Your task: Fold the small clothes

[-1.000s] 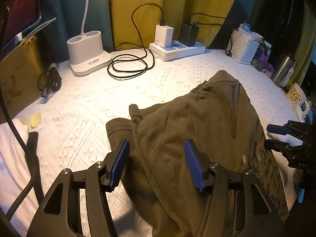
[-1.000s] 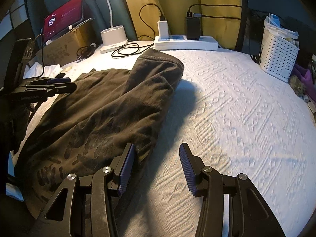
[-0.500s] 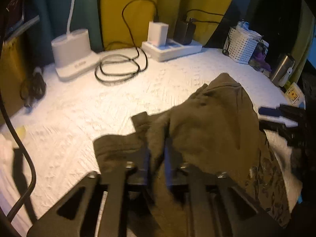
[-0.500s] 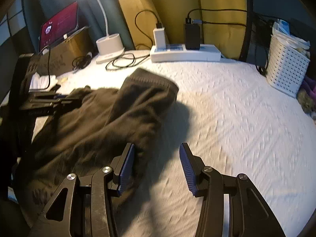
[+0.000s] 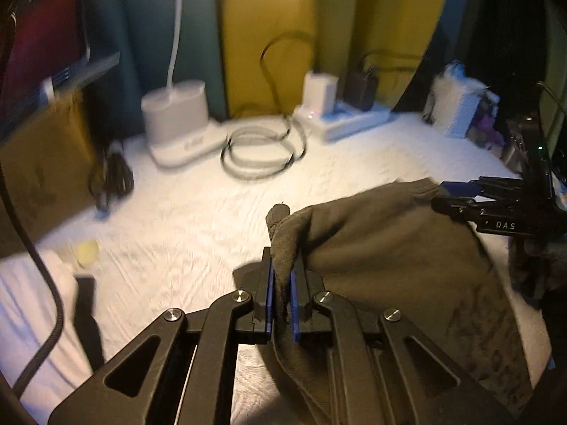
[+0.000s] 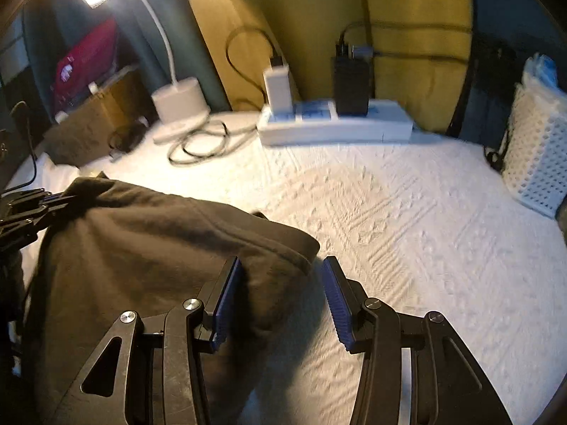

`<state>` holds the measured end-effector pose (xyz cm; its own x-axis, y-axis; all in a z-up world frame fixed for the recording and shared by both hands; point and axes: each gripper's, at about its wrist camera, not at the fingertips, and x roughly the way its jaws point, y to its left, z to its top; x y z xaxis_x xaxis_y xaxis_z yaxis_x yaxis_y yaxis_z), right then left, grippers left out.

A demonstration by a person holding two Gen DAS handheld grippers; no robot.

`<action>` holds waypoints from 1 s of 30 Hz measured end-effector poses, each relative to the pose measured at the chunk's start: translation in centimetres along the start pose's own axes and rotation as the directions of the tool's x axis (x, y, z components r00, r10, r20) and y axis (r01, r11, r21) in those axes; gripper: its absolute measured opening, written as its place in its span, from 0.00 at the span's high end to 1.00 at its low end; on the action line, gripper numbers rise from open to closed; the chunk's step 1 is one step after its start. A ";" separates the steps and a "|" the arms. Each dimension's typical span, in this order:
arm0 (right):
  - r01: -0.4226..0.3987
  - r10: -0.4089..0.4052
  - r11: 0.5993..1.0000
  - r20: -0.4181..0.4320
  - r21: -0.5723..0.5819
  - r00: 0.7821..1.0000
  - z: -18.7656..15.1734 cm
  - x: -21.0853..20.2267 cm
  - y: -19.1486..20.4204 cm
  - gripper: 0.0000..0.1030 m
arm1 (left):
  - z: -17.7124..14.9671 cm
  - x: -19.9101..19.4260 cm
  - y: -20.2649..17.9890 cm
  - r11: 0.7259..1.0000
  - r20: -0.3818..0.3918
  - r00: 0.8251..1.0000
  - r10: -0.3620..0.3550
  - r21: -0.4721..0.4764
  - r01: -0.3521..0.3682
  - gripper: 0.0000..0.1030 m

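The dark olive garment [image 5: 382, 248] lies bunched on the white textured bed cover [image 6: 407, 219], on the side of it nearest me, with one thick hemmed end humped toward the power strip [image 6: 336, 124]. My left gripper [image 5: 281, 283] has its jaws clamped nearly closed on a pinch of the cloth at one edge, and a tuft sticks up above the pads. My right gripper [image 6: 281, 290] has its jaws about half open: the hemmed end sits between them, but the pads are not pressing on it, so nothing is held there.

I judge the fold barely begun. One corner is gripped, the other is only straddled, and the cloth is rumpled with no flat layer or clean crease showing. Taking hold on the right, spreading the piece and laying it over itself are all left to do.

Beyond the garment, toward the power strip, the cover is bare. Left of the strip lie a coiled black cable [image 5: 262, 152] and a white lamp base [image 5: 177, 120]; right of it stands a white lattice basket [image 6: 535, 156]. None touches the garment, though the cable could snag a wide spread.
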<state>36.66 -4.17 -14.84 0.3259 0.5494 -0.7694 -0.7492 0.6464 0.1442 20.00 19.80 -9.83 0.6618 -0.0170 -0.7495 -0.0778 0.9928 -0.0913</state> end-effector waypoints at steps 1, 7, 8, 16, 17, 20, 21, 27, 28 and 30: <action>-0.008 0.008 1.000 0.001 -0.001 1.000 -0.1 0.3 0.0 0.52 | -0.4 0.7 0.3 1.000 -0.015 1.000 0.000 -0.007 0.000 0.94; 0.045 -0.045 0.999 0.022 -0.001 0.999 0.2 0.0 -0.9 0.52 | -1.2 1.6 0.3 1.000 -0.026 1.000 -0.013 -0.026 0.012 0.94; 0.045 -0.045 0.999 0.016 0.000 0.999 0.1 0.2 -1.1 0.52 | -1.2 1.7 0.2 1.000 -0.029 0.999 -0.012 -0.024 0.012 0.94; 0.021 -0.021 0.999 0.007 0.029 1.000 1.2 1.4 -1.6 0.52 | -1.2 2.3 0.6 0.999 -0.037 0.999 -0.026 -0.040 0.024 0.92; 0.026 -0.026 0.999 0.005 0.023 1.000 1.2 1.4 -1.5 0.52 | -1.2 2.2 0.6 0.999 -0.034 0.999 -0.015 -0.038 0.014 0.91; 0.078 -0.078 0.997 0.013 -0.004 0.997 0.9 0.9 -1.0 0.52 | -1.1 2.0 0.5 0.999 -0.034 0.999 0.007 -0.032 -0.008 0.90; 0.095 -0.094 0.996 0.027 -0.005 0.995 0.8 0.2 -0.9 0.52 | -1.0 1.7 0.4 0.999 -0.036 0.999 0.022 -0.039 -0.024 0.89; 0.112 -0.112 0.994 0.044 0.005 0.993 0.4 -0.6 -1.2 0.52 | -1.0 1.1 0.0 0.998 -0.035 0.997 0.064 -0.015 -0.064 0.87; 0.114 -0.114 0.993 0.029 -0.001 0.993 0.3 0.1 -1.3 0.52 | -1.1 1.4 0.1 0.997 -0.045 0.996 0.077 -0.005 -0.078 0.86; 0.113 -0.113 0.994 0.015 0.005 0.993 0.2 0.4 -1.4 0.52 | -1.4 1.7 0.4 0.998 -0.034 0.997 0.065 0.004 -0.065 0.86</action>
<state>37.97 -4.73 -15.24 0.4173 0.4809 -0.7712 -0.7046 0.7071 0.0597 20.05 20.01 -12.00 0.6295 0.0437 -0.7758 -0.1180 0.9922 -0.0398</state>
